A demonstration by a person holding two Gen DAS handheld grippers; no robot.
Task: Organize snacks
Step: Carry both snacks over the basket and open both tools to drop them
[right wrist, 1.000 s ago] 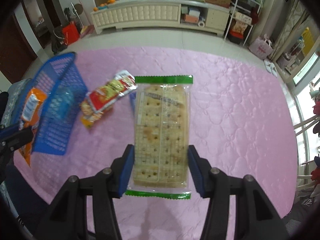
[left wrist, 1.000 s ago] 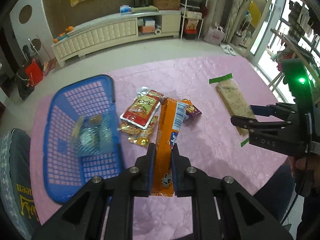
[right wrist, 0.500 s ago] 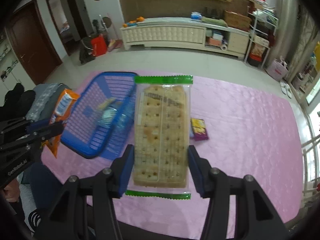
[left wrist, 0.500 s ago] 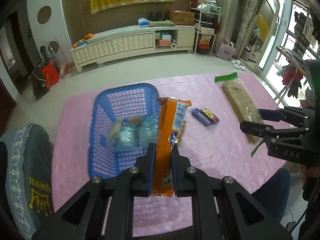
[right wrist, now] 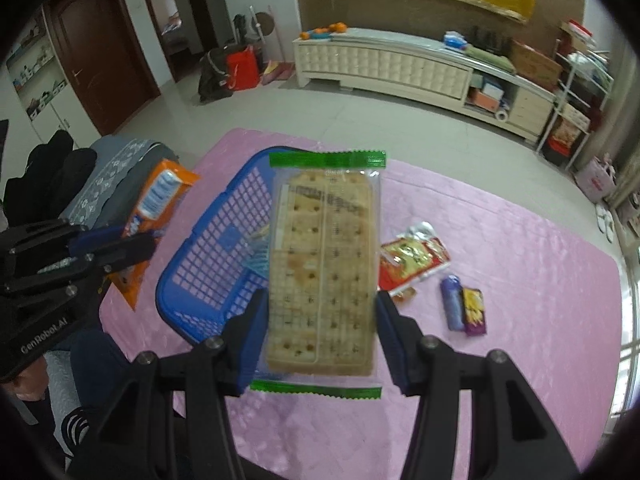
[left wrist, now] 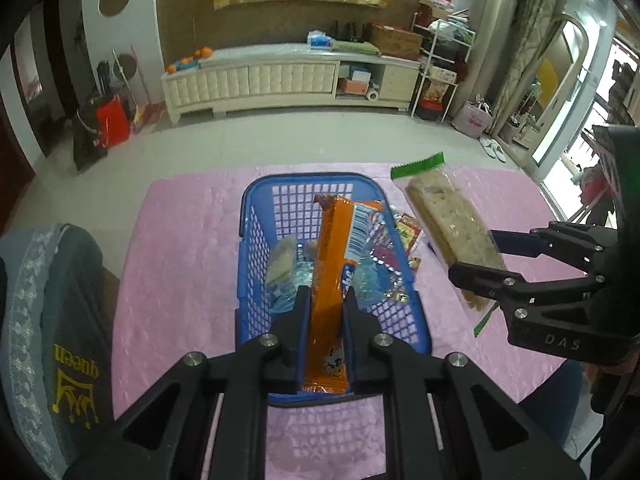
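At the far left of the left wrist view we see a grey cushion with yellow lettering, lying off the edge of the pink tablecloth. In the middle of that frame the left gripper is clamped on a long orange snack pack, which it holds over the blue basket; the basket sits on the cloth and already has a few clear-wrapped snacks in it. To the right of the basket, in the same frame, the right gripper grips a clear cracker pack with green ends, held in the air just beside the basket's right rim.

In the right wrist view the cracker pack fills the centre, pinched at both long edges by the blue pads. Right of it on the cloth lie a red and gold packet and, further lower right, a small purple packet.
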